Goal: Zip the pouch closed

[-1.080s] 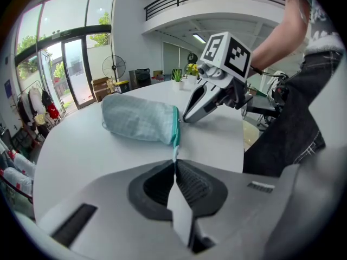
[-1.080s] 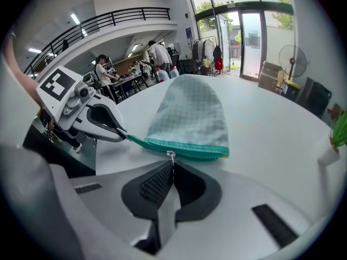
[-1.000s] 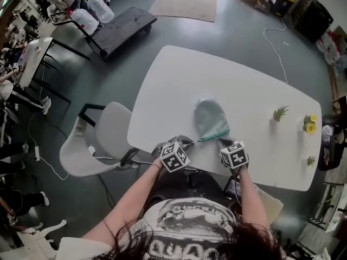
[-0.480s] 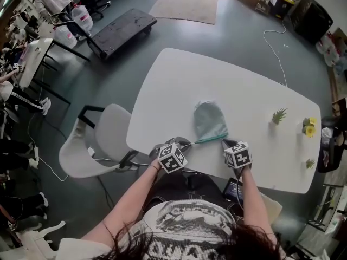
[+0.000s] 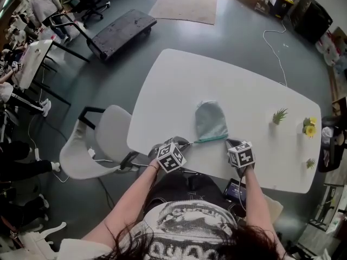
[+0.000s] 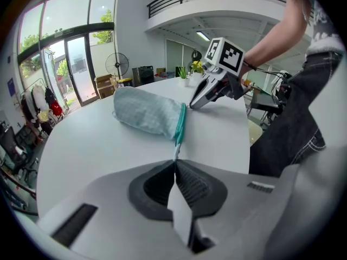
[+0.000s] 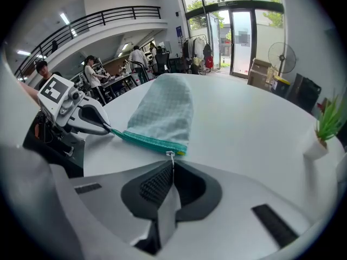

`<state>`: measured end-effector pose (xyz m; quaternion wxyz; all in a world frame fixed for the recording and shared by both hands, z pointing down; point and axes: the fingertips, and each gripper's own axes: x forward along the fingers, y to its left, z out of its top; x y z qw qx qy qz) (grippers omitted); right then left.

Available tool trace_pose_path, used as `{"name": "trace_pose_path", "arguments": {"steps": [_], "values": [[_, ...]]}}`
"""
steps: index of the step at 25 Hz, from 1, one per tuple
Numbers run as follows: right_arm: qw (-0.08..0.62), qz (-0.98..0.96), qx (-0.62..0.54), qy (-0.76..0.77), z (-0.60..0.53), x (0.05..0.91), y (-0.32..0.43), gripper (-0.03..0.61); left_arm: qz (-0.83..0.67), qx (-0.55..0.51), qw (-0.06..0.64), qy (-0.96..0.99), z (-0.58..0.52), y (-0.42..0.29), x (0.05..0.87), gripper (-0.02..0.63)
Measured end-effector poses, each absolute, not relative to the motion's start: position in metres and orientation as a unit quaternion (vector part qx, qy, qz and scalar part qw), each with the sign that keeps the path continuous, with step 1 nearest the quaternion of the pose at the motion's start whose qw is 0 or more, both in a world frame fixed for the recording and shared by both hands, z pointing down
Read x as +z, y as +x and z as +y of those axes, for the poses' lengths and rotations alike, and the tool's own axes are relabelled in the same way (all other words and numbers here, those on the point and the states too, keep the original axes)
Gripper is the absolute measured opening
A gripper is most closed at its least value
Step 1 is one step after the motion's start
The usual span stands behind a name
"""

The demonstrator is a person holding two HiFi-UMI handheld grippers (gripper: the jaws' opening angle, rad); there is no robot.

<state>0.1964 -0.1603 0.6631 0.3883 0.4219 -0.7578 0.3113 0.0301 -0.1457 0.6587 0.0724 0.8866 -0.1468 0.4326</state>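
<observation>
A pale teal mesh pouch [image 5: 210, 119] lies on the white table [image 5: 179, 85], its darker teal zipper band [image 5: 211, 139] along the near edge. My left gripper [image 5: 186, 144] is shut on the band's left end tab [image 6: 175, 155], which it holds taut. At the band's right end my right gripper [image 5: 230, 142] is shut on the small metal zipper pull [image 7: 171, 155]. The right gripper view shows the pouch [image 7: 162, 111] with the band [image 7: 147, 141] running across to my left gripper [image 7: 107, 129]. The left gripper view shows the pouch [image 6: 145, 112] and my right gripper [image 6: 193, 105] beyond it.
Small potted plants [image 5: 280, 114] [image 5: 310, 127] [image 5: 310, 162] stand at the table's right end, one close by [image 7: 324, 128] in the right gripper view. A white chair [image 5: 100, 140] stands left of the table. The near table edge runs just under both grippers.
My right gripper has slid to the right along the band with the zipper pull. The left gripper has stayed in place on the band's end.
</observation>
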Motion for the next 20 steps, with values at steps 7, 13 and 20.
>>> {"name": "trace_pose_path", "arguments": {"steps": [7, 13, 20], "values": [[0.360, -0.760, 0.324, 0.434, -0.155, 0.659, 0.185, 0.063, -0.178, 0.420, 0.082, 0.886, -0.146, 0.029, 0.657, 0.020], [0.309, -0.768, 0.331, 0.452, -0.150, 0.635, 0.172, 0.080, -0.183, 0.390, 0.110, 0.896, -0.142, 0.022, 0.642, 0.133], [0.226, -0.776, 0.316, 0.497, -0.144, 0.584, 0.149, 0.066, -0.222, 0.331, 0.112, 0.910, -0.145, 0.008, 0.600, 0.083]]}}
